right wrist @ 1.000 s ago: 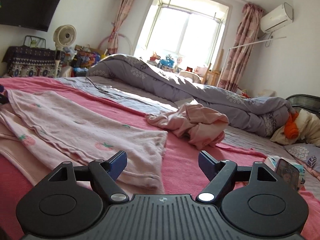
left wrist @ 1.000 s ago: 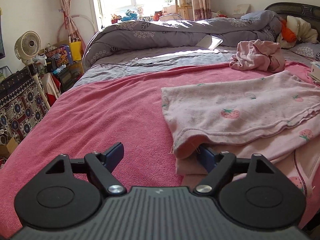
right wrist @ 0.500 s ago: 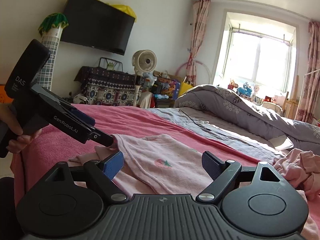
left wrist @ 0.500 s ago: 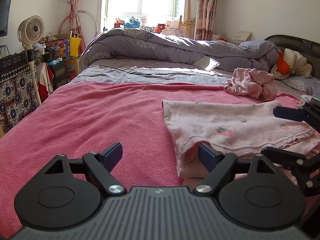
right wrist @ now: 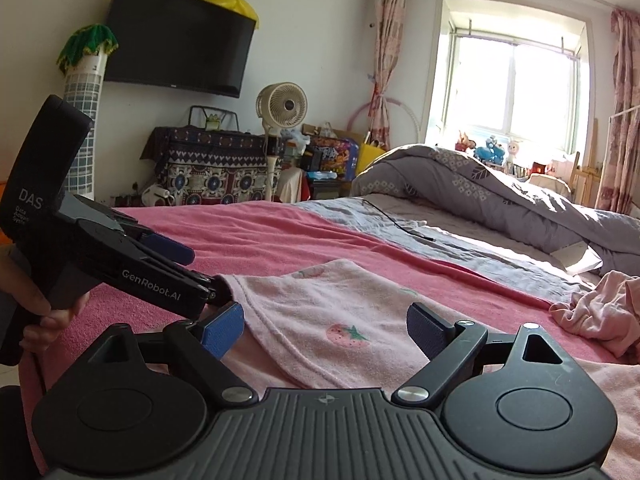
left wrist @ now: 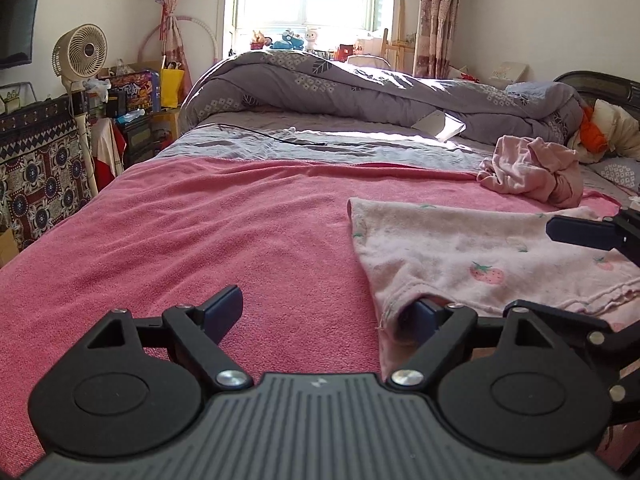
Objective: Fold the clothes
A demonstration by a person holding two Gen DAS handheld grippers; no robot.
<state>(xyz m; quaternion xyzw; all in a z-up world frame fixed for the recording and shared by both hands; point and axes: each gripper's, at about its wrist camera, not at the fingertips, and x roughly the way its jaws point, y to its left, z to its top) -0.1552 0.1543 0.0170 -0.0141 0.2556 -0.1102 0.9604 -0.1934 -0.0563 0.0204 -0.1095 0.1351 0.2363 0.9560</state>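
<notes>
Now that your right gripper (right wrist: 324, 330) has swung across to face the left gripper (left wrist: 324, 314), both stand apart, the right's jaws opening, holding nothing; the pink garment (left wrist: 480, 256) lies folded over near the bed's (left wrist: 200, 232) front edge.

strawberry-print garment (left wrist: 480, 252): pale pink, folded over itself, flat on the pink bed cover, near corner slightly lifted | crumpled pink garment (left wrist: 532, 168): plain, bunched in a heap, lying beyond the folded one, apart from it
</notes>
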